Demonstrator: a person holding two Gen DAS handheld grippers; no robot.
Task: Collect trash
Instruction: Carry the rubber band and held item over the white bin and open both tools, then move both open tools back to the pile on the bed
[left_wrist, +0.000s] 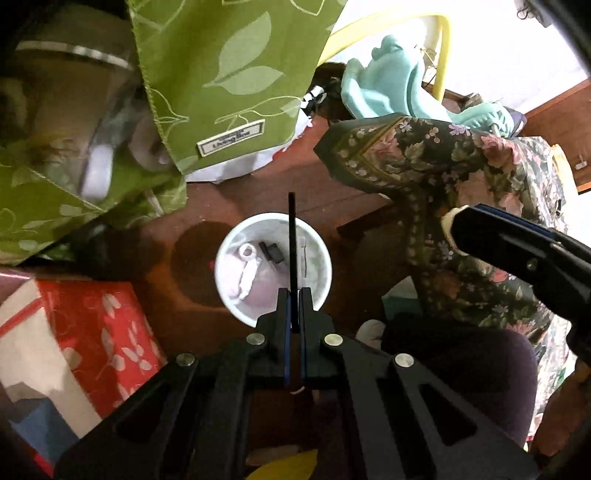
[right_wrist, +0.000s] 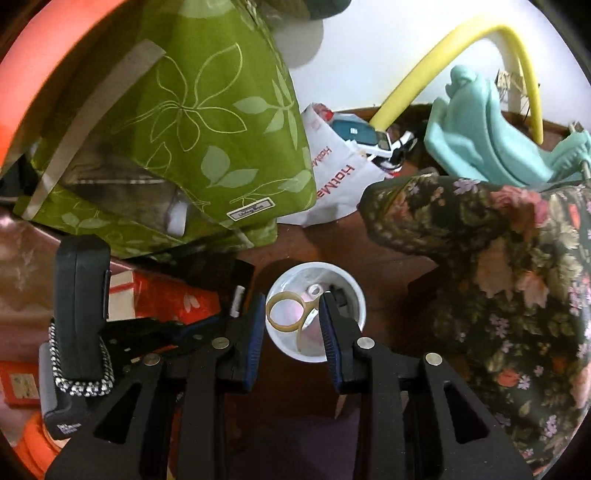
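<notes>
Left tool (left_wrist: 291, 299), pressed together on a thin, flat black strip (left_wrist: 291, 236) that stands upright over a round white bin (left_wrist: 325, 258) on the dark brown wooden floor (left_wrist: 229, 195). Right tool (right_wrist: 293, 317), its ribbed blue pads pinching a tan rubber band (right_wrist: 286, 310) above the same bin (right_wrist: 360, 306), which holds small white and black scraps. Green leaf-print fabric bag (right_wrist: 221, 129) behind; floral cloth (right_wrist: 517, 277) to the right.

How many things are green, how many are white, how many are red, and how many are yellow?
Green: 2, the leafy green bag and the pale green plastic frog.
White: 2, the white bin and the white shopping bag.
Red: 1, the red box.
Yellow: 1, the yellow tube.
Total: 6
</notes>
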